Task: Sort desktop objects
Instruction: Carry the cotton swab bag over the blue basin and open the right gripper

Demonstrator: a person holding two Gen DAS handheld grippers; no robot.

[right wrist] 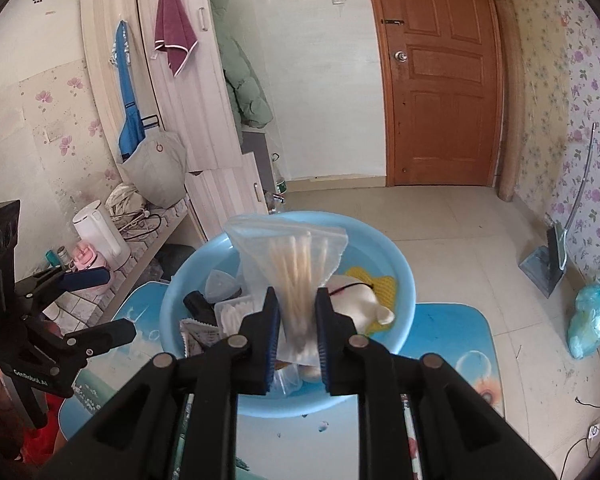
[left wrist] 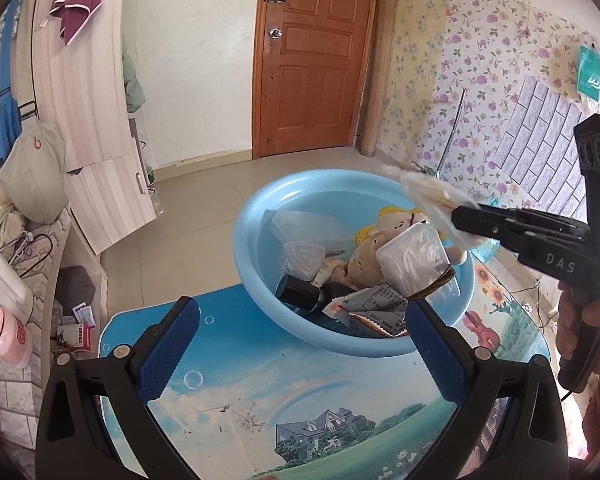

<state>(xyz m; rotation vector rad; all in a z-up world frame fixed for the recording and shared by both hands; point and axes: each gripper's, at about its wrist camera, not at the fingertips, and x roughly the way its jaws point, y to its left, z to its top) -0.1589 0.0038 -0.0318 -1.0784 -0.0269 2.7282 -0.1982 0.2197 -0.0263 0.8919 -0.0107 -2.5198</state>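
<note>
Above the one basin [right wrist: 404,280], our right gripper [right wrist: 298,320] clamps one swab bag [right wrist: 296,264]; our left gripper [left wrist: 300,344] gapes empty over the counter [left wrist: 240,400]. One plush [left wrist: 364,260] and one clear box [left wrist: 412,264] lie inside.

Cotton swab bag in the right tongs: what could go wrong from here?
1. The right tongs pinch only the thin plastic of the cotton swab bag, so it may slip.
2. The blue basin overhangs the table edge; a hard drop might tip it.
</note>
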